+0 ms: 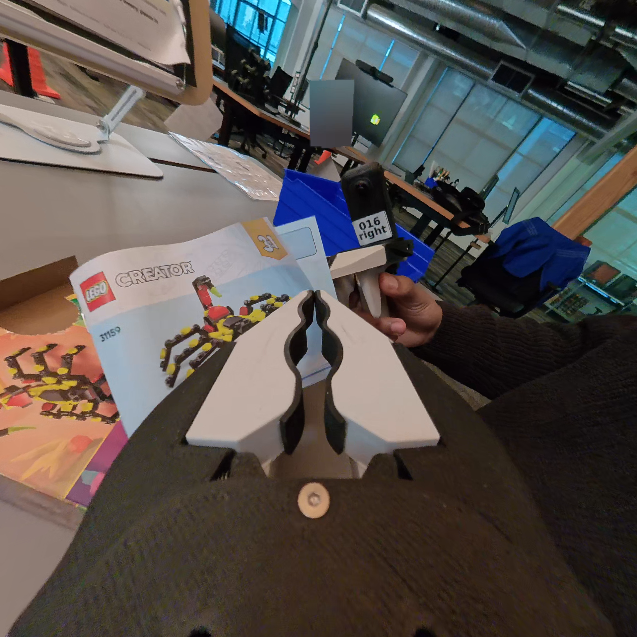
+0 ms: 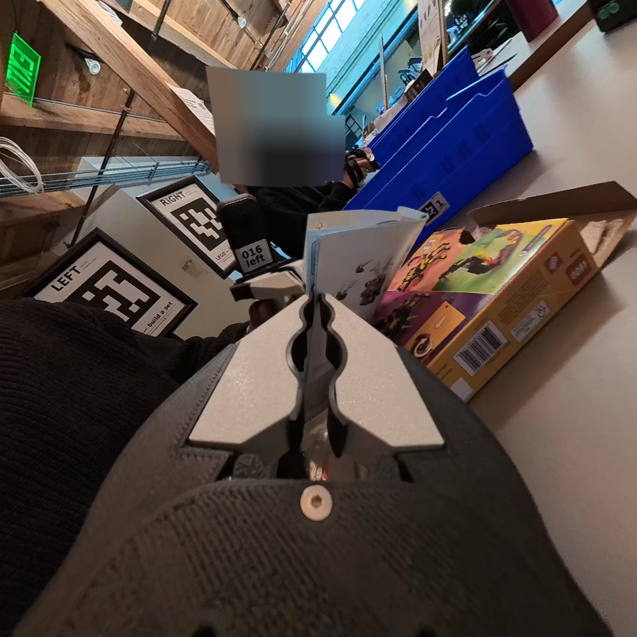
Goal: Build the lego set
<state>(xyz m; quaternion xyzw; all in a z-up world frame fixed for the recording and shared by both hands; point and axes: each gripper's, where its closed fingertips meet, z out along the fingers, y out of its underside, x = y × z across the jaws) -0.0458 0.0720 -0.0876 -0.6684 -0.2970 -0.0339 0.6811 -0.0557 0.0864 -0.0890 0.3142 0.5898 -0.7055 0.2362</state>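
My right gripper (image 2: 315, 298) is shut on the edge of the instruction booklets (image 2: 348, 262), which run edge-on between its fingers and stand up off the table. In the left wrist view the front booklet (image 1: 193, 310) shows a black, yellow and red model on its cover, with a pale blue one (image 1: 303, 241) behind it. My left gripper (image 1: 314, 293) is shut just in front of the booklets, with nothing visible between its fingers. The right gripper (image 1: 358, 263) is held in a hand beyond the booklets, its fingertips hidden. The opened lego box (image 1: 51, 396) (image 2: 482, 303) lies flat beside them.
Blue bins (image 1: 310, 206) (image 2: 448, 144) stand behind the booklets on the grey table (image 1: 103, 213) (image 2: 551, 448). A white stand base (image 1: 69, 144) and a clear plastic sheet (image 1: 234, 165) lie at the back. Two framed marker signs (image 2: 113, 293) stand nearby. A person in dark clothes (image 2: 293, 206) sits opposite. My two grippers' fingertips are within a few centimetres of each other.
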